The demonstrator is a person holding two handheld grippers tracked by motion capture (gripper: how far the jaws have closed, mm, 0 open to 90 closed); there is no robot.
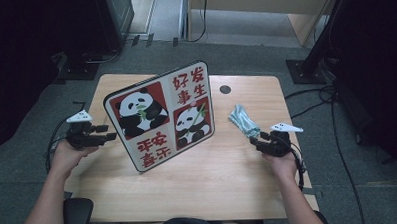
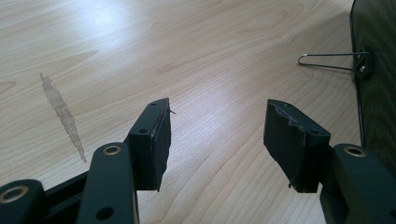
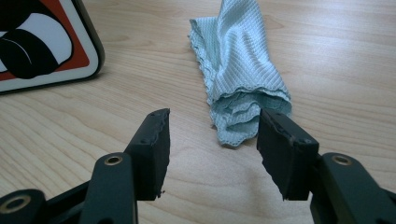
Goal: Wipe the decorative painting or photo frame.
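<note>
Teal cloth [image 3: 240, 74], just beyond parted jaws

A board [image 1: 161, 116] stands tilted on the table [image 1: 204, 182], left of the middle, propped from behind by a wire stand [image 2: 327, 61]. A folded cloth [image 1: 243, 120] lies on the table to the board's right, apart from it. The left gripper [image 1: 107, 132] sits just left of the board; the right gripper [image 1: 257, 140] sits just before the cloth's near end.

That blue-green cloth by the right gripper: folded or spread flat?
Folded. The cloth lies bunched in a narrow bundle, layered edges showing at its near end.
</note>
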